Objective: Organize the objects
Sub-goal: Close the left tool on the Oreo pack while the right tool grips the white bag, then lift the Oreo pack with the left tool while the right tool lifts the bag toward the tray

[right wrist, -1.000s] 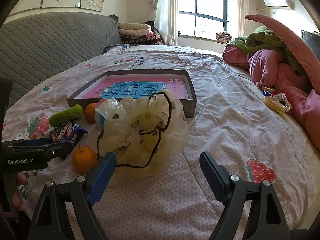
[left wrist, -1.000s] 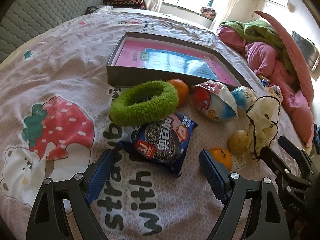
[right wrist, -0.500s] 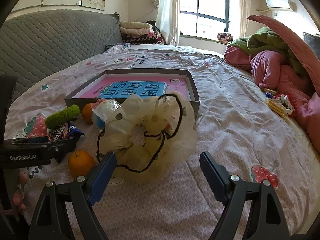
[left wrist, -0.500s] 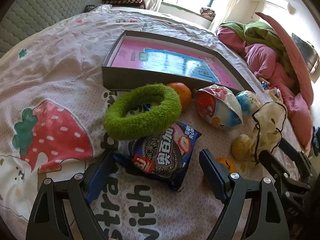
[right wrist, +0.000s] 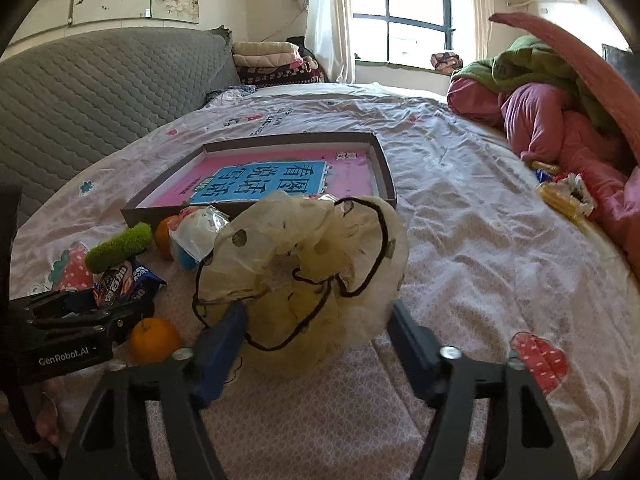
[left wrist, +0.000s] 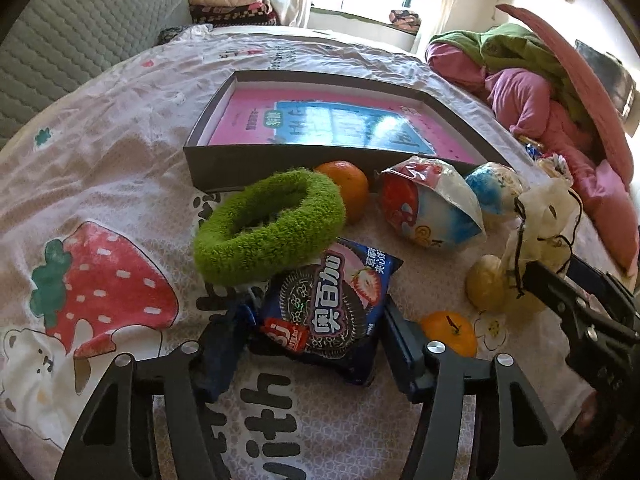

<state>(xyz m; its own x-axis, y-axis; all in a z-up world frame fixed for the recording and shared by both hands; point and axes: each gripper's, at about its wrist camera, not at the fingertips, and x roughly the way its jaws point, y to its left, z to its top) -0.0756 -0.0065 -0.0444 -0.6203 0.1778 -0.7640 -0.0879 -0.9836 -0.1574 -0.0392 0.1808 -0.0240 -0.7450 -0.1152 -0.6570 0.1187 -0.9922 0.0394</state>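
Cookie packet [left wrist: 328, 312] sits between spread left claw [left wrist: 316, 344] fingers.

We see bright daylight from the window [right wrist: 400, 20], which is blown out, glare on the glossy book cover [left wrist: 384, 128], strong fisheye bending with dark corners, and slight blur throughout.

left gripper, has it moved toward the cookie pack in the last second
Yes. The left gripper has come forward toward the box; its open fingers now flank the cookie pack, which lay ahead of them before.
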